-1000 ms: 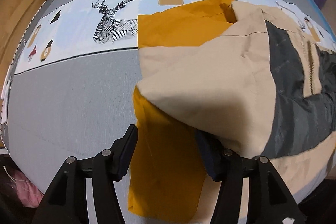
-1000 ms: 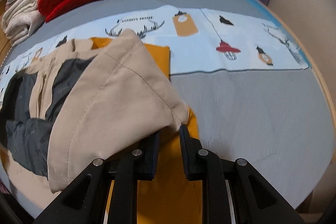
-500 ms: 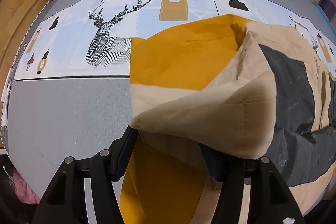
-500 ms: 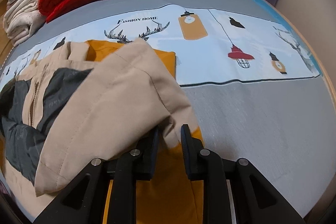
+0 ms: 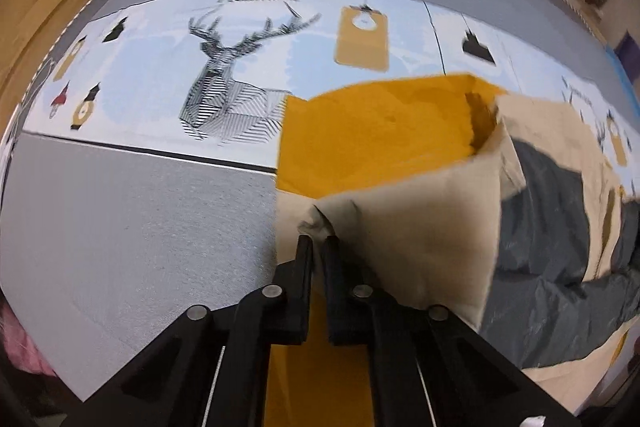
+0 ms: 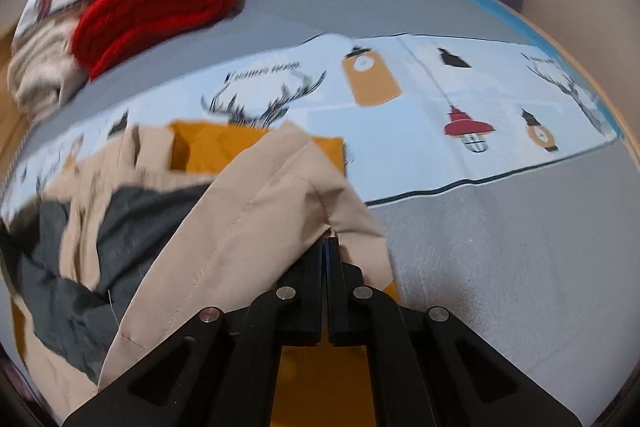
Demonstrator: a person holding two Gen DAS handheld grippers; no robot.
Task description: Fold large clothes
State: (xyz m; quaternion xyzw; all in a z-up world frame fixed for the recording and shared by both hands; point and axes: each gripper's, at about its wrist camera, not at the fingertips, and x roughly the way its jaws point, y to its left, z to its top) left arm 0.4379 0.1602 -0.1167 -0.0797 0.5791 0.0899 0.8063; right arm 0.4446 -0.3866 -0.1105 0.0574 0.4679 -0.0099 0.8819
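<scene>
Left gripper [image 5: 316, 247], right gripper [image 6: 330, 243] both clamped on beige jacket [image 5: 420, 227] corners — lifted above bedspread [image 5: 140, 227], probably for folding.

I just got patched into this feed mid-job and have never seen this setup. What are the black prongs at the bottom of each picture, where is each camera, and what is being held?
There is no robot arm here: a person carries a two-finger gripper in each hand, and a fisheye camera on each looks forward along its fingers. The black prongs are those fingers. One picture comes from the left gripper, the other from the right gripper.

Below them is a bed with a grey cover and a pale blue printed band showing deer and lamps. On it lies a jacket in beige, mustard yellow and dark grey. Folded clothes, among them a red sweater, are piled at the far side.

Both grippers are shut, each pinching beige jacket cloth: the left at a bunched fold, the right at a seamed edge.
</scene>
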